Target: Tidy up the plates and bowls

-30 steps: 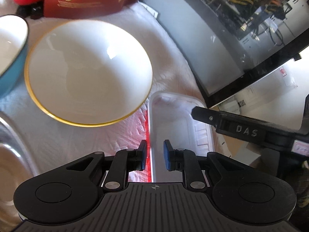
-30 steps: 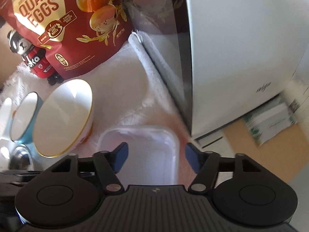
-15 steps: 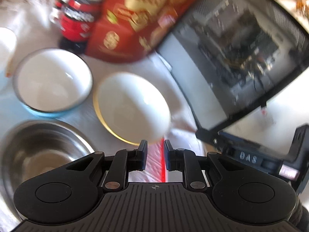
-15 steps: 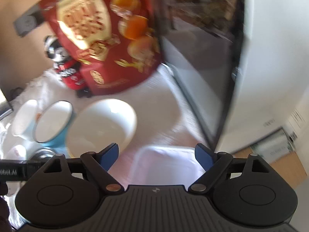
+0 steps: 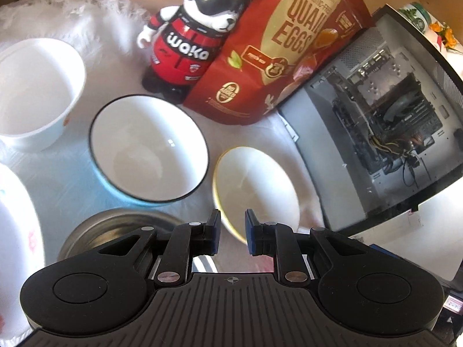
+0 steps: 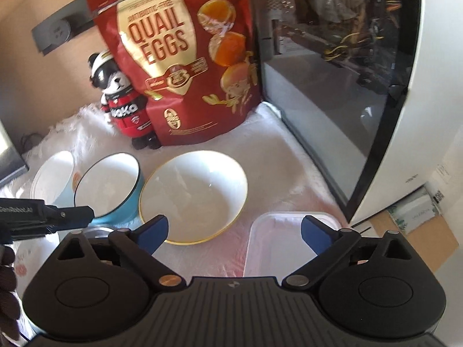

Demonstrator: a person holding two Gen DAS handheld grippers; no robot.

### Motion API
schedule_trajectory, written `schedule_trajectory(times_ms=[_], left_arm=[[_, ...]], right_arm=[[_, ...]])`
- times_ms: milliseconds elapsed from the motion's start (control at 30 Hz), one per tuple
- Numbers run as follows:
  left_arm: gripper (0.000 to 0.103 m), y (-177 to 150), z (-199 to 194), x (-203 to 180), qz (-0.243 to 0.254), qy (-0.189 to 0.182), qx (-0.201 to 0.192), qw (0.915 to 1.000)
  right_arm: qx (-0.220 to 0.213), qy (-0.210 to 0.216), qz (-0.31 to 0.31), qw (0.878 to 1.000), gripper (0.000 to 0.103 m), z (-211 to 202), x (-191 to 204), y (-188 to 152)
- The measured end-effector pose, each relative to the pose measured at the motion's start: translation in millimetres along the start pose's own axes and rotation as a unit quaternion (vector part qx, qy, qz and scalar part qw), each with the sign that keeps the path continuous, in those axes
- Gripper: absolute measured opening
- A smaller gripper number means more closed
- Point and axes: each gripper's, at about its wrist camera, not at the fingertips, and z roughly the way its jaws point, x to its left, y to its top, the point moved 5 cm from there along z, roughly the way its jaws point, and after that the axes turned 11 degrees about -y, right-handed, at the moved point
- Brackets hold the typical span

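A gold-rimmed white bowl (image 5: pixel 254 190) (image 6: pixel 194 193) sits on the white cloth just ahead of both grippers. Left of it stand a blue bowl with a black rim (image 5: pixel 147 147) (image 6: pixel 107 185) and a plain white bowl (image 5: pixel 34 89) (image 6: pixel 52 176). A steel bowl (image 5: pixel 115 225) lies under my left gripper (image 5: pixel 233 225), whose jaws keep a narrow gap with nothing in it. My right gripper (image 6: pixel 234 225) is opening wide and holds nothing. It hovers above the cloth between the gold-rimmed bowl and a clear plastic container (image 6: pixel 283 231).
A panda figure (image 5: pixel 196 34) and a red quail-egg bag (image 6: pixel 179 57) stand at the back. A glass-sided computer case (image 5: pixel 376 115) walls off the right. A flower-patterned white dish (image 5: pixel 14 217) lies at far left. My left gripper's arm (image 6: pixel 58 217) crosses the right view's left edge.
Both grippers have pulled back and risen, so more bowls and the panda figure show. The right jaws have spread much wider. The plastic container has left the left wrist view.
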Motion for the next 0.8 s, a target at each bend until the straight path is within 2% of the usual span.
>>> schedule_trajectory(times_ms=[100, 200, 267, 367, 400, 533, 600, 800], left_arm=[[0.020, 4.4, 9.3, 2.1, -0.005, 0.009, -0.002, 0.9999], [0.020, 9.7, 24.9, 5.2, -0.019, 0.015, 0.007, 0.9997], [0.020, 13.3, 35.7, 6.5, -0.020, 0.029, 0.010, 0.9993], [0.020, 15.4, 53.4, 10.3, -0.030, 0.051, 0.021, 0.9980], [0.020, 15.6, 59.4, 10.6, -0.028, 0.060, 0.026, 0.9975], [0.021, 11.4, 79.4, 8.7, -0.020, 0.083, 0.047, 0.9952], [0.021, 8.3, 86.8, 10.4, -0.019, 0.095, 0.055, 0.9937], [0.021, 5.9, 105.6, 16.3, -0.036, 0.114, 0.064, 0.9908]], right_arm=[[-0.002, -0.007, -0.005, 1.000, 0.101, 9.7, -2.9, 8.5], [0.022, -0.029, -0.025, 0.999, 0.102, 25.2, 0.3, 17.6], [0.032, 0.000, -0.052, 0.998, 0.102, 36.2, 3.6, 22.9], [0.058, 0.045, -0.034, 0.997, 0.102, 58.0, 2.1, 31.6], [0.063, 0.054, -0.035, 0.996, 0.100, 65.9, 3.1, 34.5], [0.073, 0.046, -0.053, 0.995, 0.082, 98.7, 9.0, 42.0], [0.085, 0.052, -0.051, 0.994, 0.077, 116.6, 10.4, 45.4], [0.123, 0.089, -0.055, 0.987, 0.077, 172.1, 19.2, 50.3]])
